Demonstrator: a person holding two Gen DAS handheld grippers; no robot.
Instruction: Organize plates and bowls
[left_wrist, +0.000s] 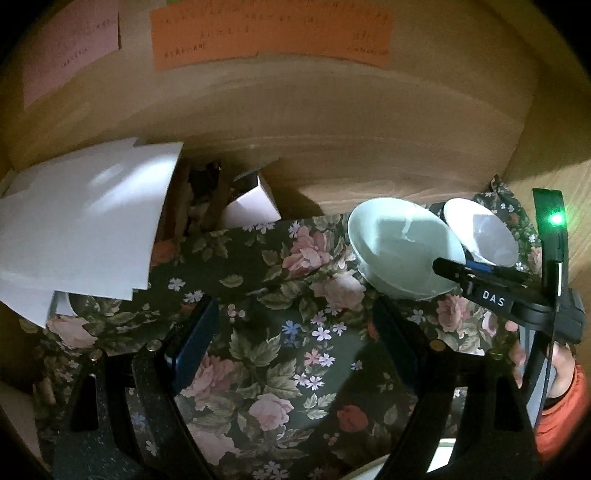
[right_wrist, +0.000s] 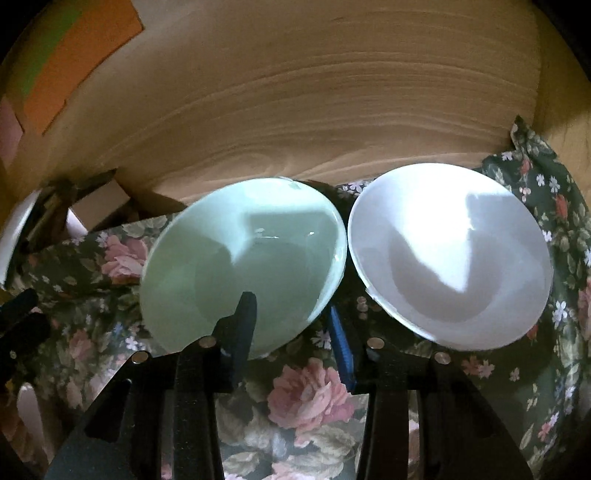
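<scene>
A pale green bowl (right_wrist: 243, 266) and a white bowl (right_wrist: 450, 258) stand side by side on a floral cloth, near a wooden back wall. My right gripper (right_wrist: 291, 317) straddles the green bowl's near right rim: one finger inside the bowl, the other outside it, jaws still apart. In the left wrist view the green bowl (left_wrist: 399, 247) and white bowl (left_wrist: 480, 232) sit at the right, with the right gripper (left_wrist: 458, 271) reaching over the green one. My left gripper (left_wrist: 295, 328) is open and empty above the cloth.
The floral cloth (left_wrist: 280, 332) covers the surface. White paper sheets (left_wrist: 81, 229) and a small white box (left_wrist: 251, 206) lie at the left. A wooden wall (right_wrist: 314, 110) with orange and pink notes (left_wrist: 269, 33) stands behind. A white rim (left_wrist: 373, 469) shows at the bottom.
</scene>
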